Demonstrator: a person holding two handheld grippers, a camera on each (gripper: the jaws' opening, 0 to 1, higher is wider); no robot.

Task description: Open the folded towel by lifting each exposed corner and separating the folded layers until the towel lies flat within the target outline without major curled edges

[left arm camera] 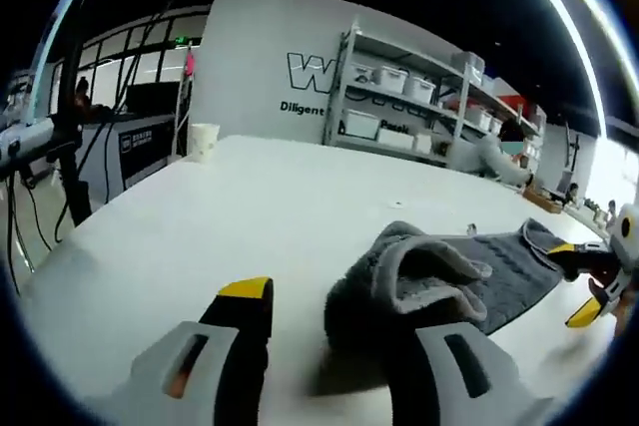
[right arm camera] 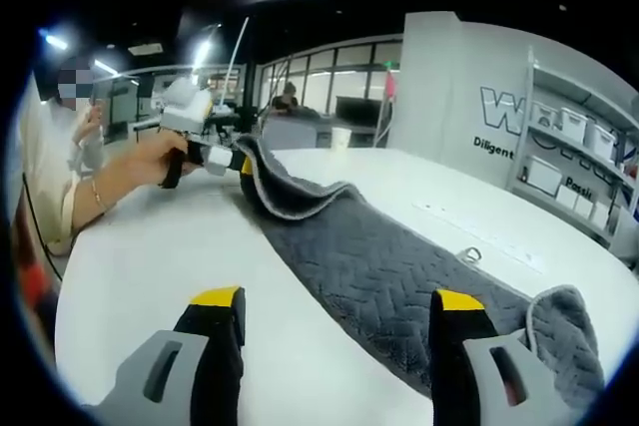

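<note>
A grey towel [right arm camera: 369, 256] with a zigzag weave lies in a long strip across the white table [left arm camera: 250, 216]. One end of the towel [left arm camera: 429, 281] is bunched and raised over the right-hand jaw of my left gripper [left arm camera: 331, 311]. That gripper's jaws stand wide apart, with bare table between them. In the right gripper view a hand [right arm camera: 140, 172] holds the left gripper [right arm camera: 235, 162] at that lifted end. My right gripper [right arm camera: 337, 298] is open, its right jaw over the towel beside a curled-up corner [right arm camera: 564, 336]. The right gripper [left arm camera: 577, 281] sits at the towel's far end.
A paper cup [left arm camera: 203, 140] stands at the table's far edge. Metal shelves with white bins [left arm camera: 399, 107] line the wall behind. A person [left arm camera: 494, 152] leans at the far right of the table. A small metal ring [right arm camera: 471, 254] lies beside the towel.
</note>
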